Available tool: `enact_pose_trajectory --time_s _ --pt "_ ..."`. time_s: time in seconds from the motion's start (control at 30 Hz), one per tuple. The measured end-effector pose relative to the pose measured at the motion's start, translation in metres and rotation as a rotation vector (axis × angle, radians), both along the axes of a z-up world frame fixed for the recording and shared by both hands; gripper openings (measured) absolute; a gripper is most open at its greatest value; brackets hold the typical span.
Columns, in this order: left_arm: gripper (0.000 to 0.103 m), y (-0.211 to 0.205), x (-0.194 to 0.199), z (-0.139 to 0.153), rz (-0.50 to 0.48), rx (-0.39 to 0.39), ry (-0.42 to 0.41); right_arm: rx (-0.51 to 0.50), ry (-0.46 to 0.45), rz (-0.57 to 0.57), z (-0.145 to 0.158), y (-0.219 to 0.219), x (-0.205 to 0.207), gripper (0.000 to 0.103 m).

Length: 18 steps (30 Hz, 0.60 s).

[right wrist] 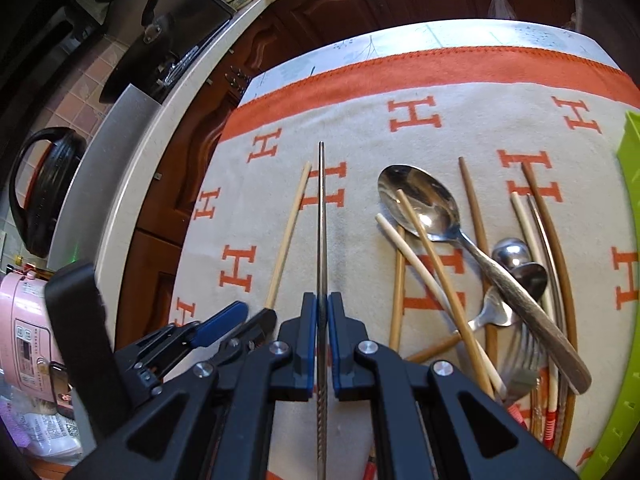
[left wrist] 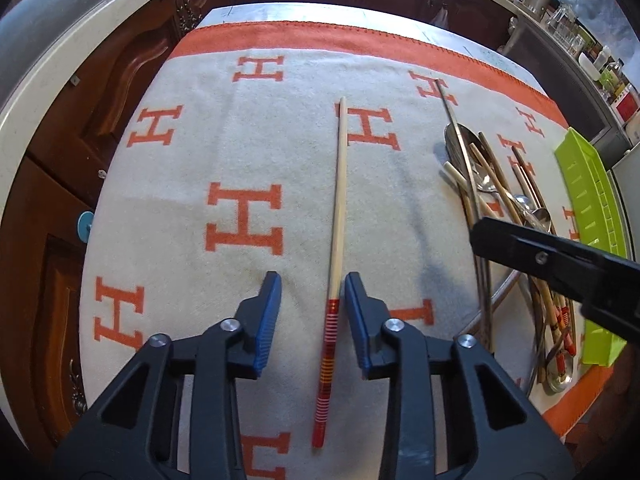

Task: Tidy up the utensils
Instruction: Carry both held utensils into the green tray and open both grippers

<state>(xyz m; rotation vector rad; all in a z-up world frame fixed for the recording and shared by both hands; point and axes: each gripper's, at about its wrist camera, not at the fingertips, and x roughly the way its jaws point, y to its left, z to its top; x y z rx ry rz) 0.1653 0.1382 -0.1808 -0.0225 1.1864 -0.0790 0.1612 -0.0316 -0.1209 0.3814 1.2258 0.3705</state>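
**Metal chopstick clamped, wooden one between open fingers**

The green tray (left wrist: 592, 216) at the right edge of the blanket (left wrist: 200, 152) shows nothing visible inside. Beside it lies the utensil pile (right wrist: 480, 264): spoons, a fork, chopsticks crossing one another.

The right gripper (right wrist: 322, 304) pinches a metal chopstick (right wrist: 321, 216), long axis pointing straight away from the camera.

The left gripper (left wrist: 312, 284) is spread apart around a wooden chopstick (left wrist: 338, 200) lying on the blanket, red-striped end nearest, tip pointing away.
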Motion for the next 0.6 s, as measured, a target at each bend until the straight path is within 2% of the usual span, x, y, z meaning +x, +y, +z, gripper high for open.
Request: enact_pose_trajectory --time_s 0.07,0.17,0.3,0.6 --pt "0.005 -0.004 0.001 0.000 -0.006 0.018 0.001 0.009 -0.004 -0.005 0.003 -0.004 -0.002 0.005" --pt "0.004 -0.006 0.000 0.001 -0.001 0.017 0.005 0.022 -0.011 -0.005 0.007 -0.010 -0.007 0.005" --pt "0.003 -0.004 -0.006 0.005 0.016 -0.037 0.014 0.037 -0.032 -0.008 0.018 -0.018 -0.017 0.005" --pt "0.003 -0.028 -0.033 0.054 -0.022 -0.145 -0.050 0.086 -0.073 -0.063 0.043 -0.055 -0.036 0.005"
